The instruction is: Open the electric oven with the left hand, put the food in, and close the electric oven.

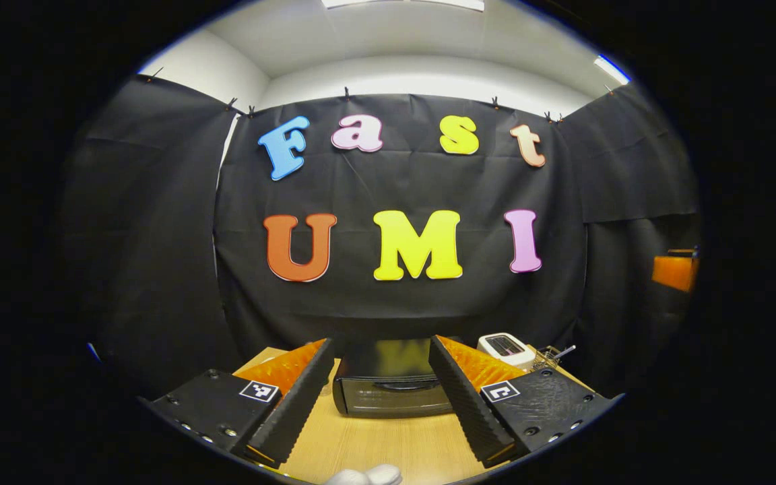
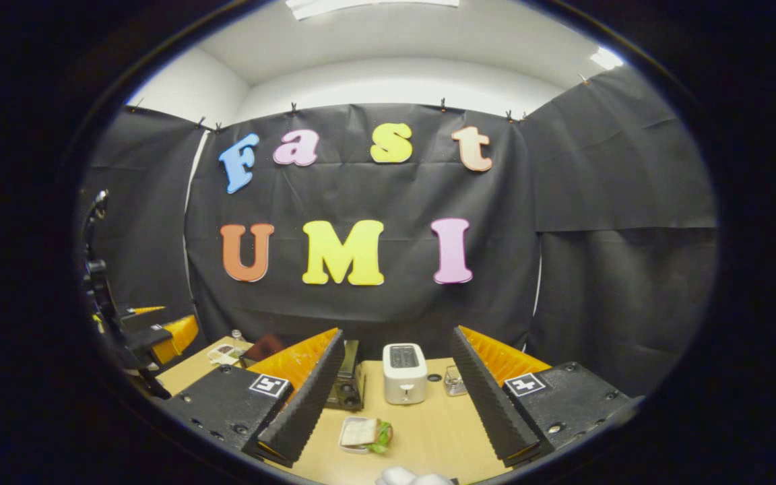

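Left gripper view: left gripper (image 1: 381, 391), jaws spread and empty, faces the closed oven (image 1: 391, 387) on the table (image 1: 388, 444). Right gripper (image 2: 395, 397), jaws likewise apart, hovers above the sandwich (image 2: 366, 433); every step appears still ahead.

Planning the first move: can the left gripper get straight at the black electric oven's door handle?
Probably yes: the left gripper is open, the black electric oven sits straight ahead, door shut, bare wooden table between.

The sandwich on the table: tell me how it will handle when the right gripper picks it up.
The sandwich looks soft, with green leaves poking from one side, so a firm pinch would probably squash it. It seems layered; the filling may slide out if tilted. It is likely light.
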Motion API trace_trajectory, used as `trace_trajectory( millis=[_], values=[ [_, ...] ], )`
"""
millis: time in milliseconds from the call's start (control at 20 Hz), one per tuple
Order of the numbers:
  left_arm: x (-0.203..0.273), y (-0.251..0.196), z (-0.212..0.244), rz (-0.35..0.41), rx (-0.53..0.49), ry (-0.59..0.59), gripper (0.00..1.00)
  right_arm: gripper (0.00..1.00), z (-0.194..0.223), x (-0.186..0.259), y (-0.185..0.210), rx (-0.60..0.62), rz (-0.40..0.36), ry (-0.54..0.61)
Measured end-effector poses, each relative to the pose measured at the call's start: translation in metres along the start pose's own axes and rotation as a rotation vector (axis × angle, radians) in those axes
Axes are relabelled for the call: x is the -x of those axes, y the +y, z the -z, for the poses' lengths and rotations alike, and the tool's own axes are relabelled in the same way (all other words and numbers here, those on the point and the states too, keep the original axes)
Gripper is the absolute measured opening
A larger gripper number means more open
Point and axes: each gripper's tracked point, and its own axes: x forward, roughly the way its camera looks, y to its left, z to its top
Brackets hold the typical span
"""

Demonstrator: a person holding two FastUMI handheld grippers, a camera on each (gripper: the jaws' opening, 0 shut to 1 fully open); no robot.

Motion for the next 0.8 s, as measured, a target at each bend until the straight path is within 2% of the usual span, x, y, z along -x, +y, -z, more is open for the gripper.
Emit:
trace_trajectory(
  millis=[200, 500, 550, 650, 700, 800],
  values=[
    [-0.057, -0.019, 0.052, -0.009, 0.038, 0.072, 0.94, 0.92, 0.001, -0.010, -0.035, 0.036, 0.045, 0.000],
    [-0.133, -0.041, 0.130, -0.013, 0.048, 0.200, 0.93, 0.92, 0.014, -0.020, -0.067, 0.076, 0.076, 0.028],
    [-0.143, -0.043, 0.141, -0.018, 0.031, 0.215, 0.94, 1.00, 0.017, -0.022, -0.070, 0.080, 0.083, 0.040],
    [-0.161, -0.051, 0.160, -0.008, 0.034, 0.250, 0.94, 1.00, 0.024, -0.024, -0.074, 0.077, 0.089, 0.060],
    [-0.168, -0.053, 0.166, -0.006, 0.024, 0.264, 0.94, 0.93, 0.028, -0.025, -0.076, 0.077, 0.093, 0.073],
    [-0.179, -0.056, 0.185, -0.007, 0.012, 0.307, 0.94, 0.93, 0.035, -0.027, -0.079, 0.072, 0.098, 0.098]
  ],
)
